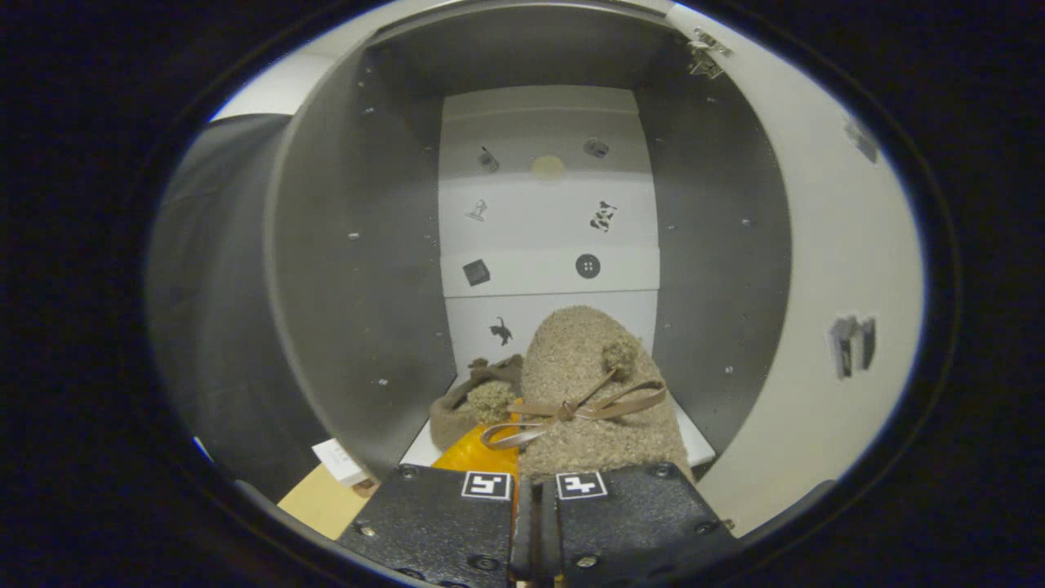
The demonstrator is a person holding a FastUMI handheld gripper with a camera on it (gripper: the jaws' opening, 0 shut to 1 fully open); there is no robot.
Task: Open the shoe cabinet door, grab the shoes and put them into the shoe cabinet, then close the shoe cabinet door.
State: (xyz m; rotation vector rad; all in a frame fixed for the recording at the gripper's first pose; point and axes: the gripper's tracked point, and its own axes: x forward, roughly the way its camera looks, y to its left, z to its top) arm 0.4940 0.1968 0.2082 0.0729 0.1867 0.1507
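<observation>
My gripper (535, 492) is at the mouth of the open shoe cabinet (359, 269), its fingers nearly together and shut on the near edge of a fuzzy tan slipper (592, 392) with a brown bow and a pompom. This slipper points into the cabinet, over its white floor (694, 441). An orange part (482, 456) shows just left of the bow; I cannot tell which shoe it belongs to. A second tan slipper (469, 404) lies on the cabinet floor just to the left, ahead of the left finger. The cabinet door (824, 269) stands swung open on the right, with its hinge (704, 53) near the top.
The cabinet's dark side walls close in left and right, and its white back panel (547, 237) carries small stickers. A wooden surface (320, 505) with a small white block (341, 461) lies outside the cabinet's lower left corner.
</observation>
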